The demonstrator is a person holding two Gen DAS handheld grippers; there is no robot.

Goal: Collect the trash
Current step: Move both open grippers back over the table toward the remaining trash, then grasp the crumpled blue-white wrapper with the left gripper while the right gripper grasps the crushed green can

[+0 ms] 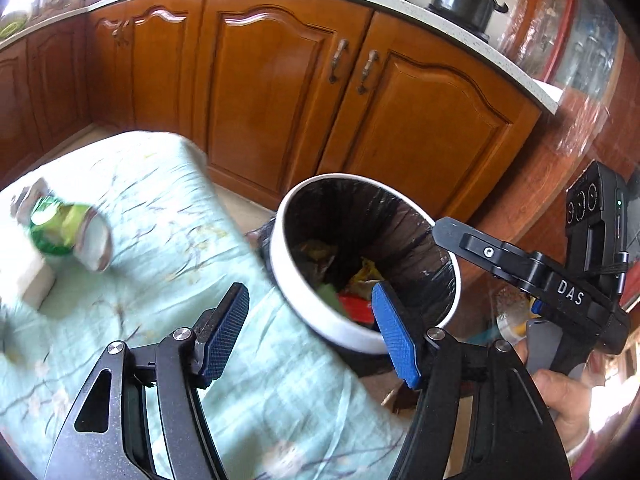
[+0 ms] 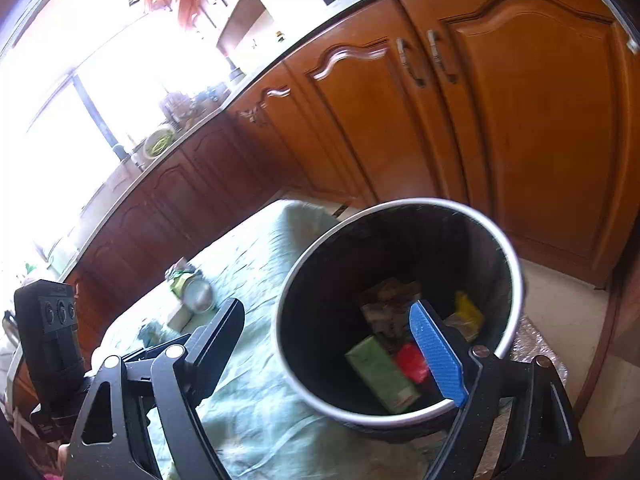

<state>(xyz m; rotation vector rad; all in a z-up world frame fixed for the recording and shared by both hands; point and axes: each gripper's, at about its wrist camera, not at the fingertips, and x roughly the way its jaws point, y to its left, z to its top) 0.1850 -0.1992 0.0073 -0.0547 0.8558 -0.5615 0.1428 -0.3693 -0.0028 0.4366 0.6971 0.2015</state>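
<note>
A white trash bin [image 1: 316, 316] lined with a black bag stands beside the table; it also shows in the right wrist view [image 2: 516, 276]. Inside lie a green carton [image 2: 380, 372], a red wrapper [image 2: 412, 362] and other scraps. A crushed green can [image 1: 68, 232] lies on the mint tablecloth [image 1: 168, 248], also visible in the right wrist view [image 2: 192, 284]. My left gripper [image 1: 308, 316] is open and empty over the table edge by the bin. My right gripper [image 2: 332, 332] is open and empty above the bin; its body shows in the left wrist view [image 1: 560, 292].
Wooden kitchen cabinets [image 1: 280, 92] run behind the table and bin. A black pot [image 1: 464, 0] stands on the countertop. A small white block [image 1: 36, 284] lies next to the can. Tiled floor [image 2: 600, 360] shows right of the bin.
</note>
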